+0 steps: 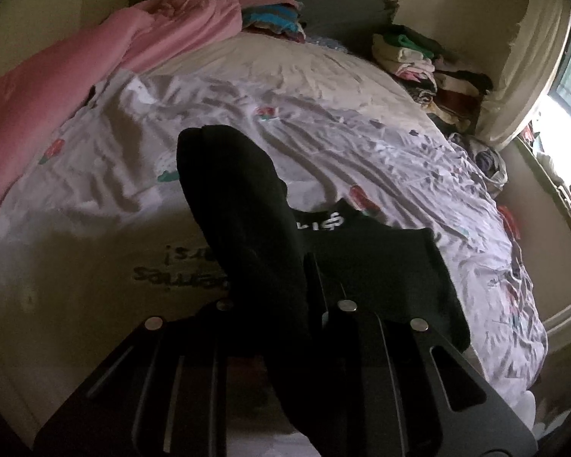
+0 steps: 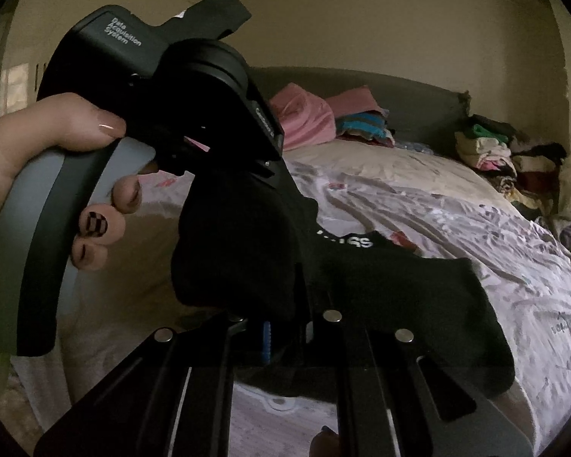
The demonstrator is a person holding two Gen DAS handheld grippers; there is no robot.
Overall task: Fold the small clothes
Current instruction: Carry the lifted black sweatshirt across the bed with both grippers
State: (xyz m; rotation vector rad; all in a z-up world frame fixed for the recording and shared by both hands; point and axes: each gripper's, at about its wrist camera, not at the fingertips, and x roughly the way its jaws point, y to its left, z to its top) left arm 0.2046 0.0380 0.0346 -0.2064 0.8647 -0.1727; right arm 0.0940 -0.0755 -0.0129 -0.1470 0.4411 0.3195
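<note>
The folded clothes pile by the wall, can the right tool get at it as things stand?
Probably not right away: the right tool is shut on the black sock, and the pile lies across the bed, though nothing blocks the way.

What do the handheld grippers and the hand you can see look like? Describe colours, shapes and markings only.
The left gripper has a black body, a curved grey handle and white lettering reading "Data Acquisition System". The hand has glossy and black-patterned painted nails. The right gripper shows black slotted plates with round silver studs.

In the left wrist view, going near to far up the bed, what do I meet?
left gripper shut on the black garment → printed white sheet → plain cream sheet → striped folded clothes → grey headboard.
</note>
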